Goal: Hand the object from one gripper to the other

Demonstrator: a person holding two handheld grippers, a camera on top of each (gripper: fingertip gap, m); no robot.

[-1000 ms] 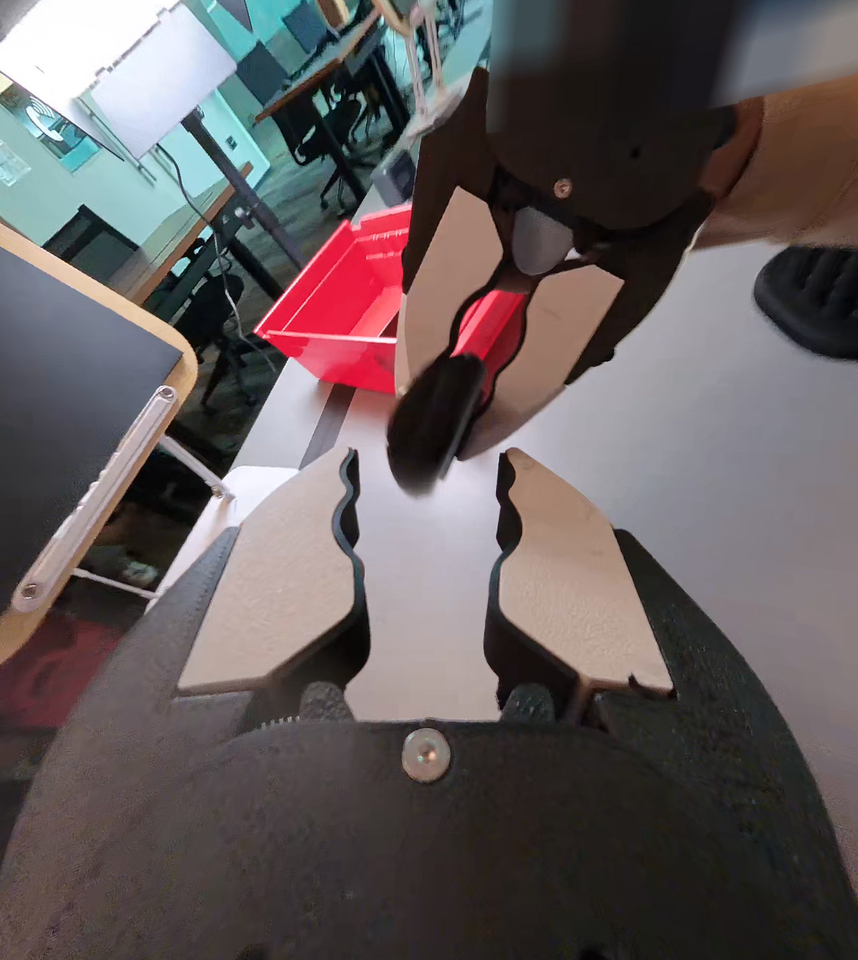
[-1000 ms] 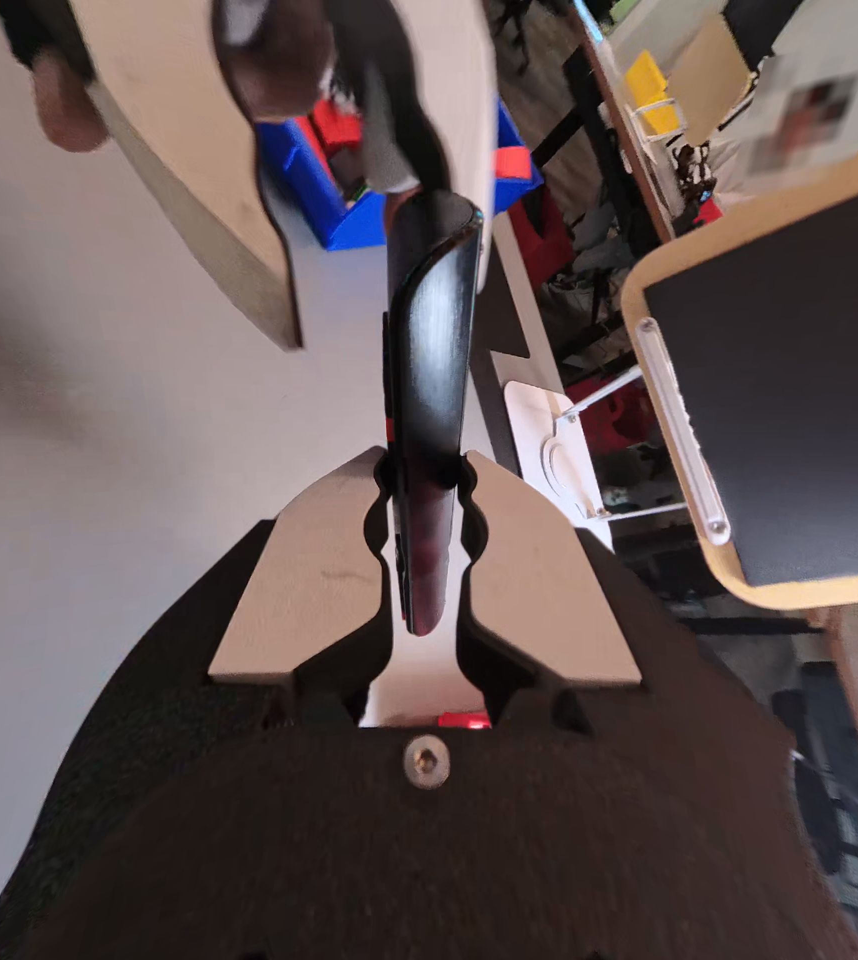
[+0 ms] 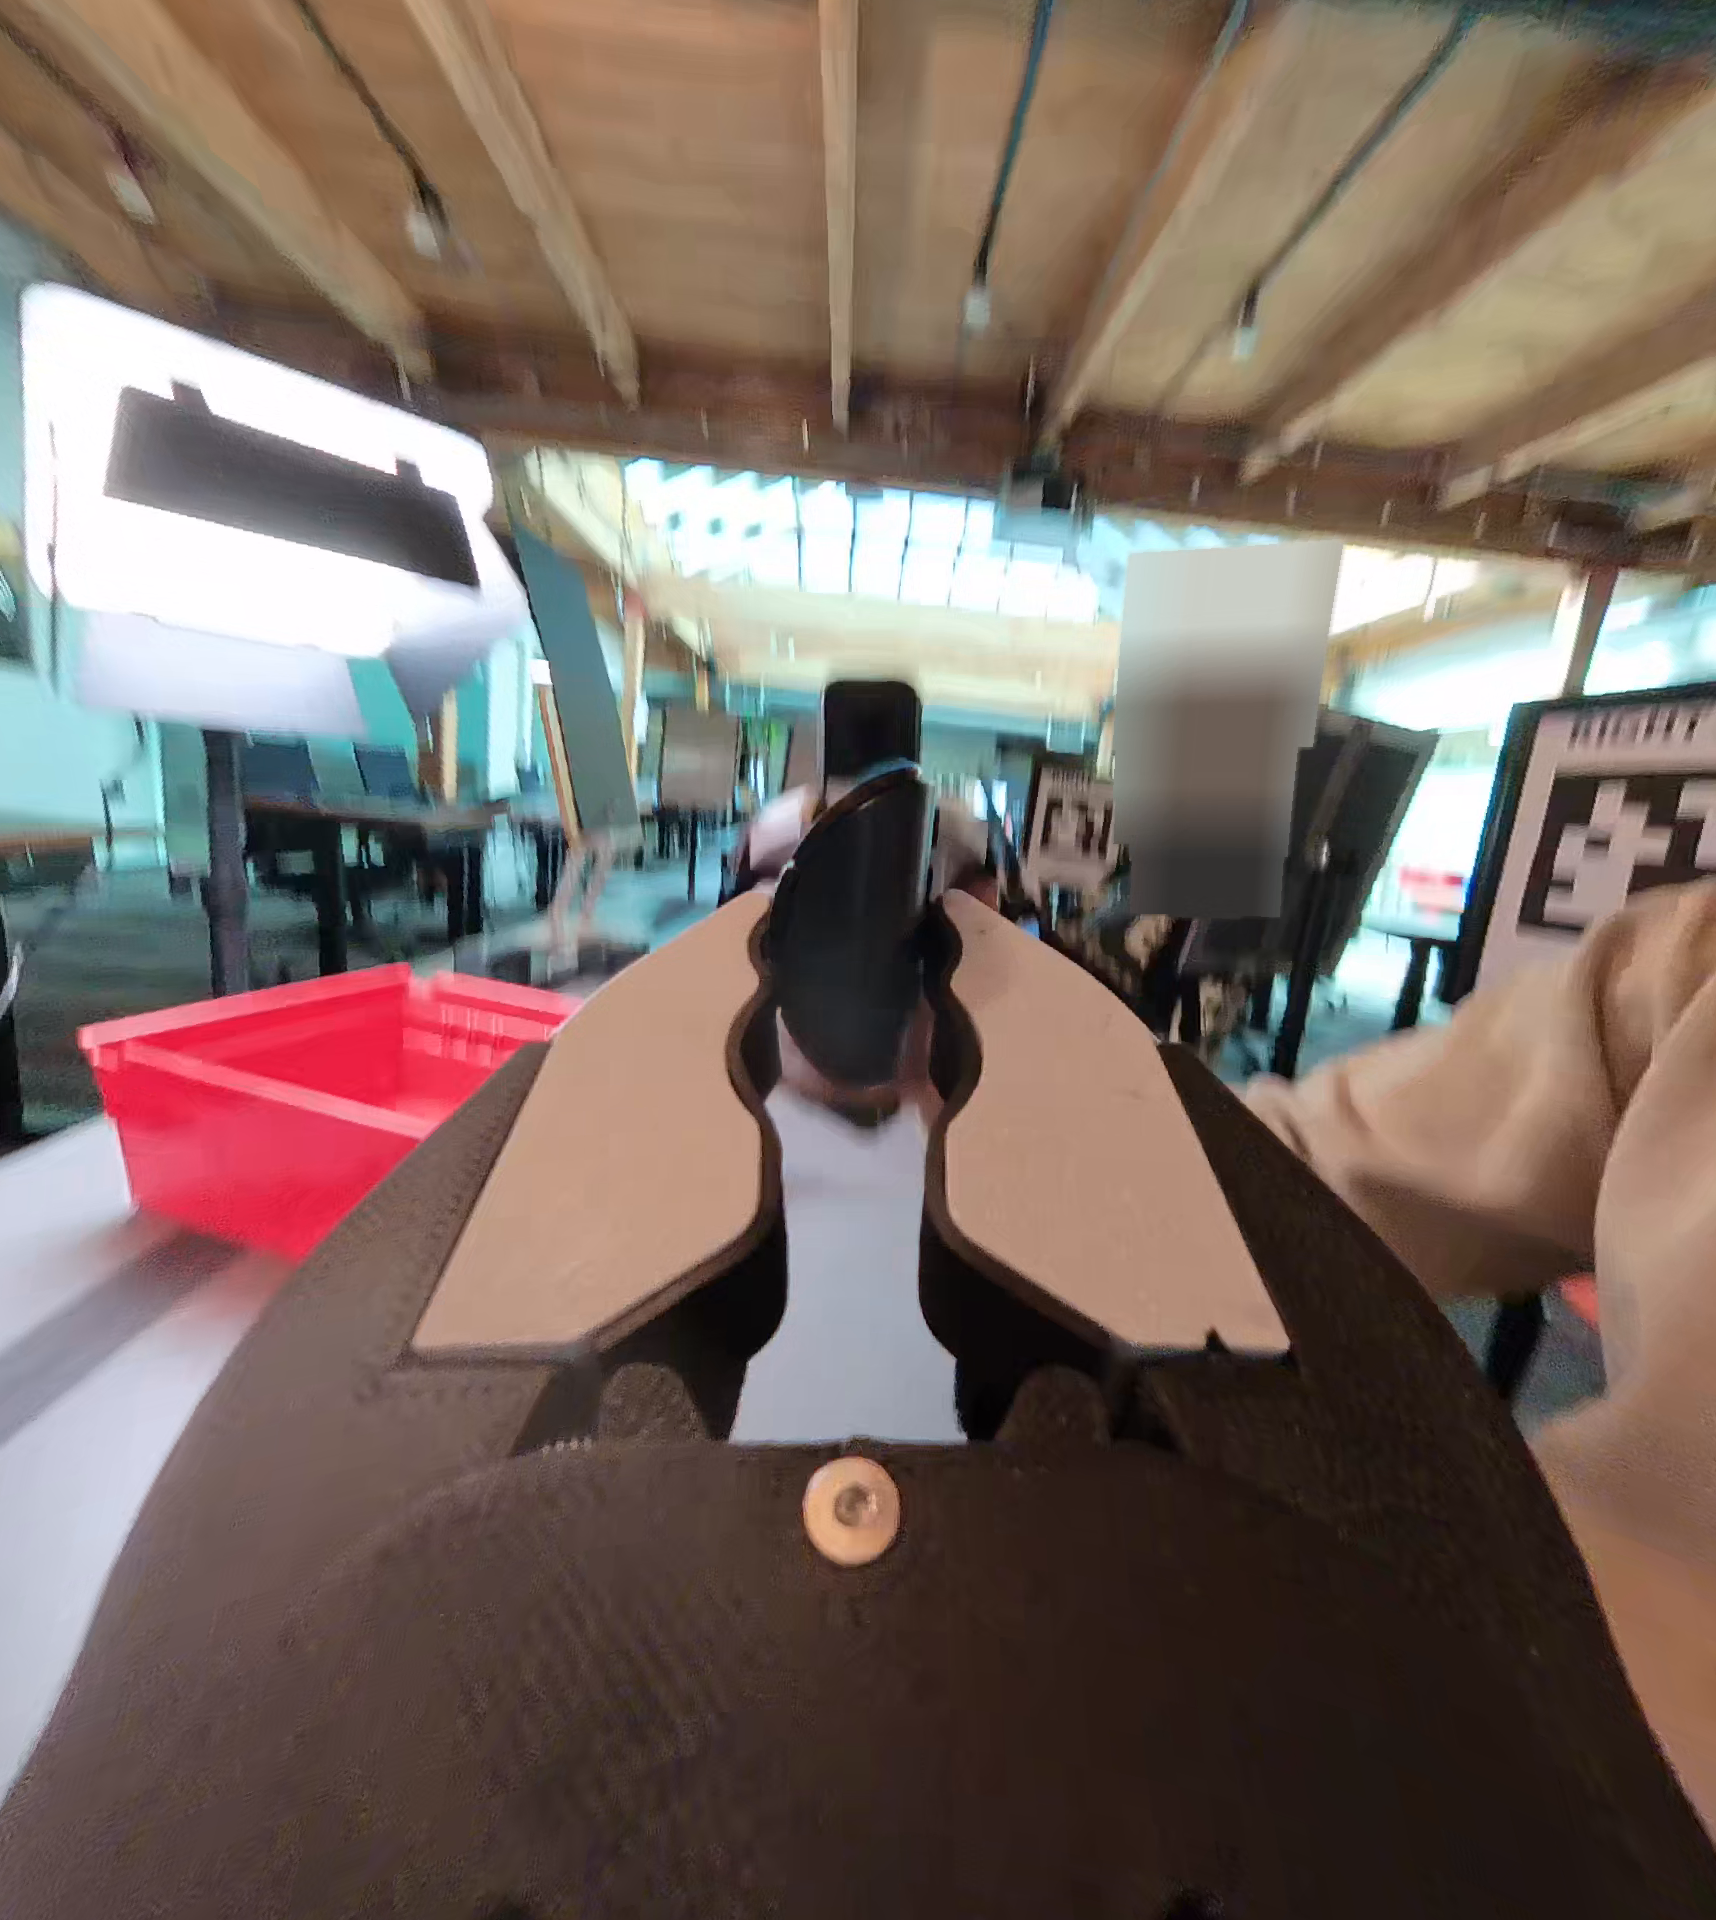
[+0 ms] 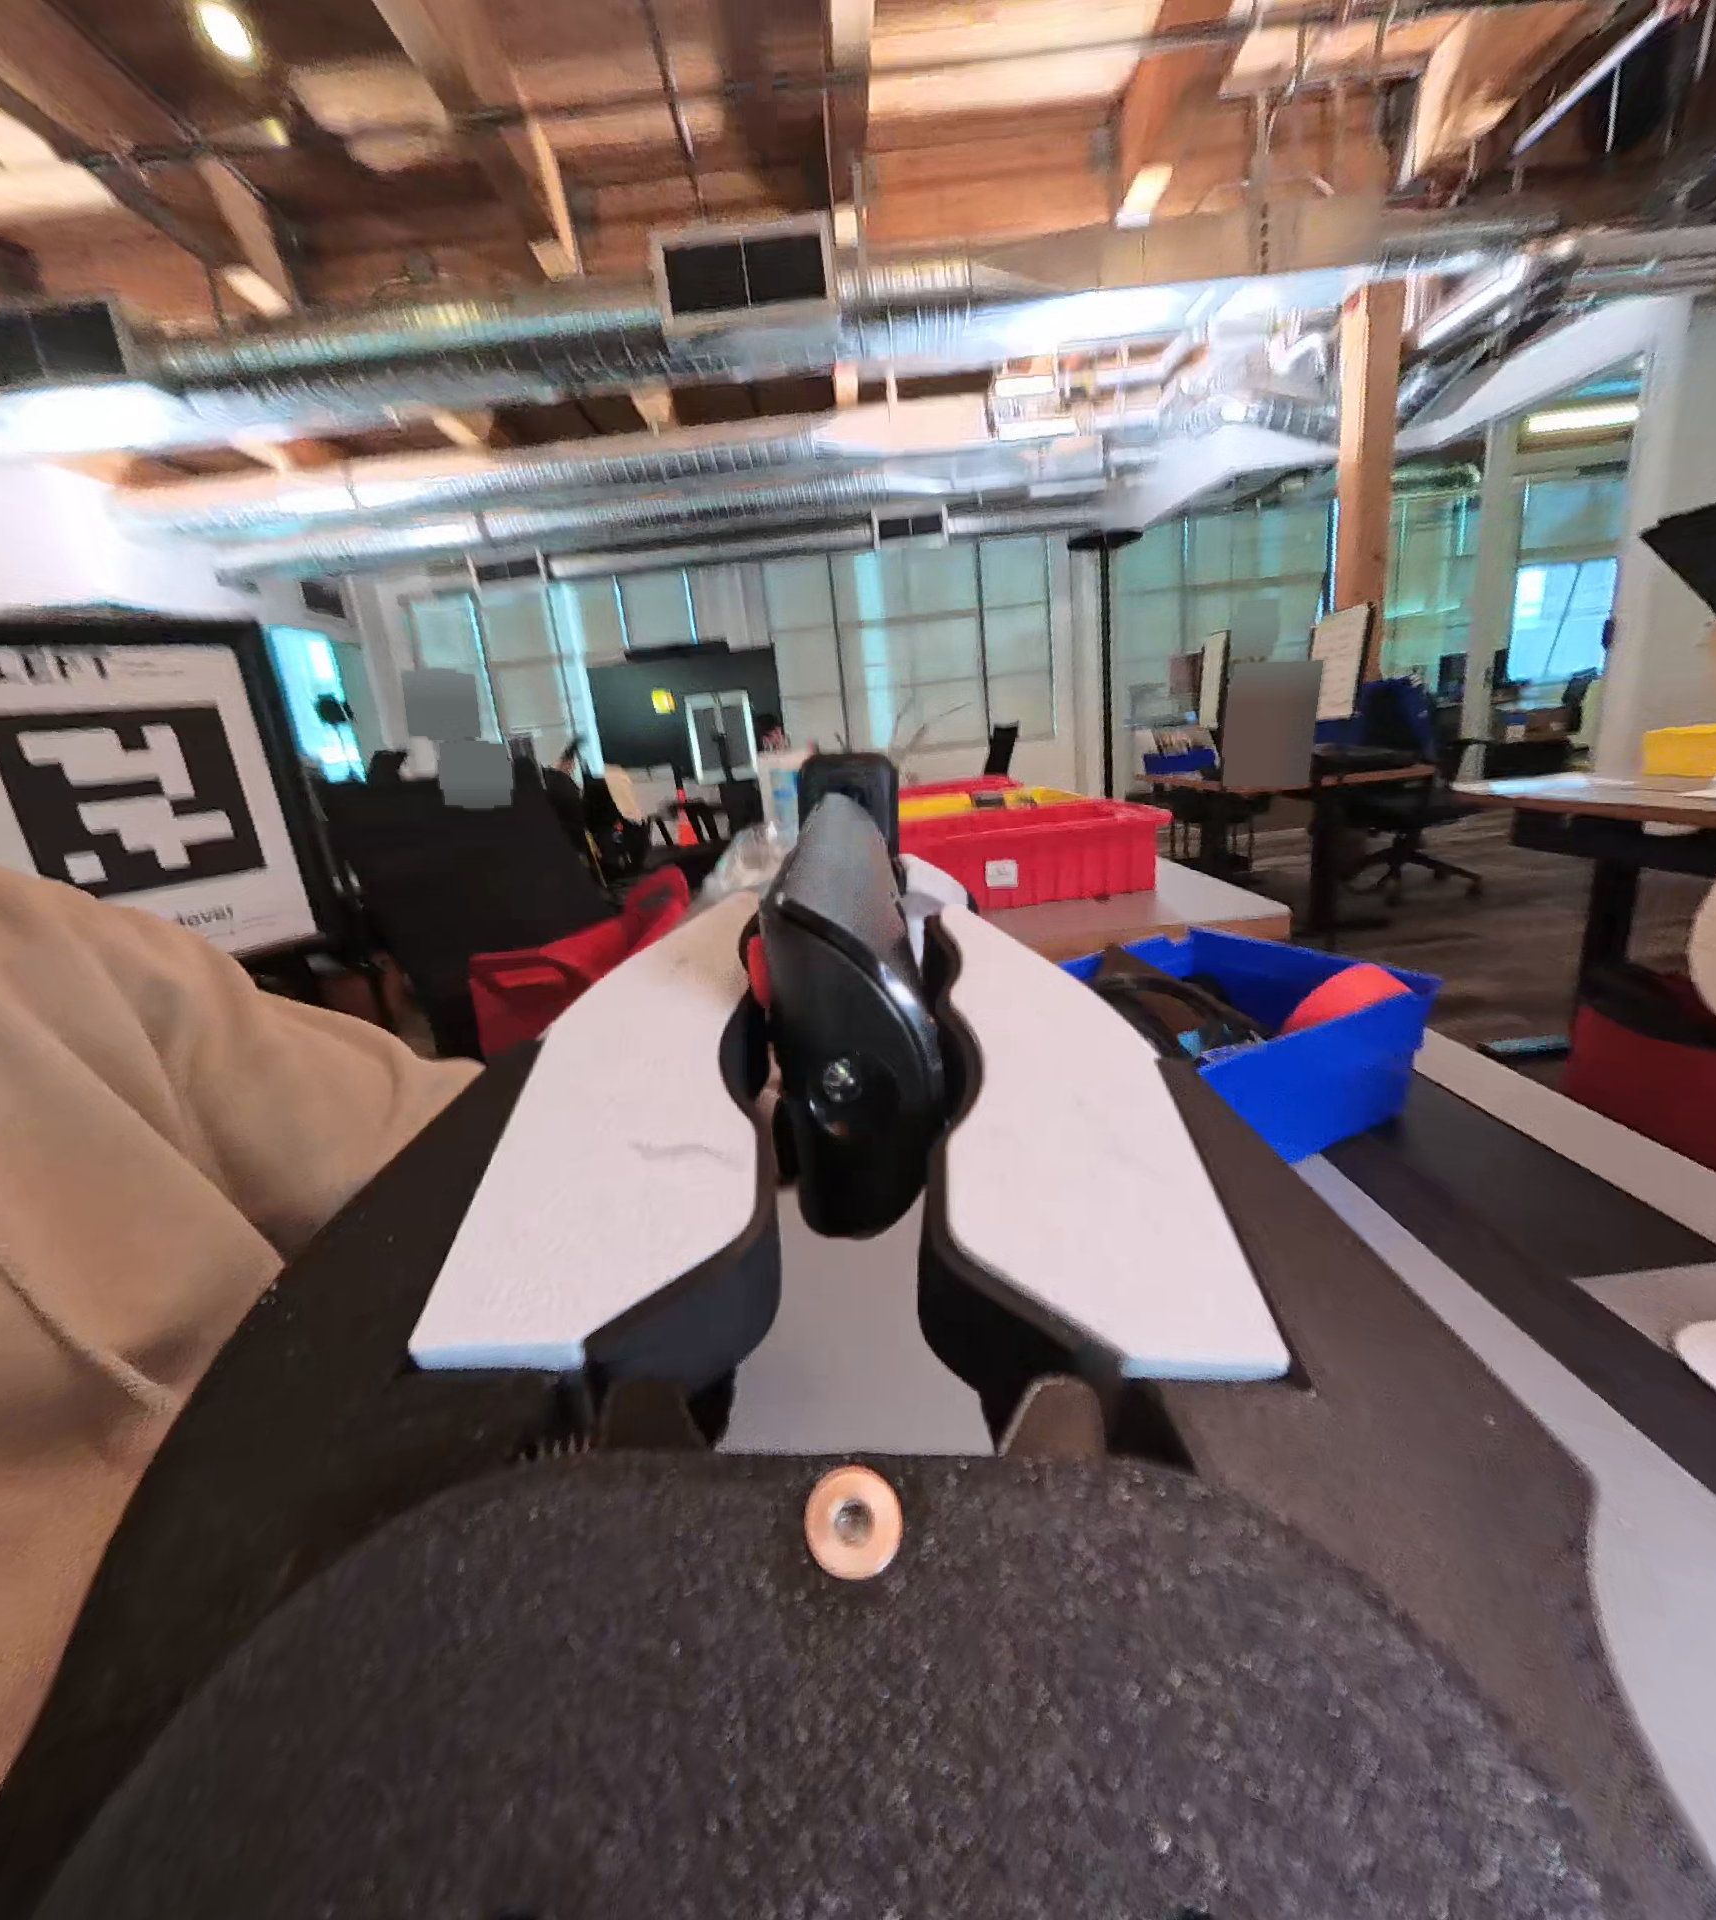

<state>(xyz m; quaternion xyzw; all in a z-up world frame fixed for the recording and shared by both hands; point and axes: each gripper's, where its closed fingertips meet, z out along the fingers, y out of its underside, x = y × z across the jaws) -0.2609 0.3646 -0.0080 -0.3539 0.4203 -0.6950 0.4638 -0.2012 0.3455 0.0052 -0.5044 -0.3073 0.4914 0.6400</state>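
black object's (image 3: 854, 935) far end hidden, left view blurred.

The black-handled tool (image 4: 849, 1039) is standing nearly upright in the air, its glossy, curved black body leaning slightly away from the camera. In the right wrist view it is sitting between the fingers of the right gripper (image 4: 838, 912), showing a small screw on its rounded lower end and a sliver of red on its left edge. In the left wrist view a matching black handle (image 3: 854, 966) is sitting pinched in the left gripper (image 3: 849, 920), blurred.
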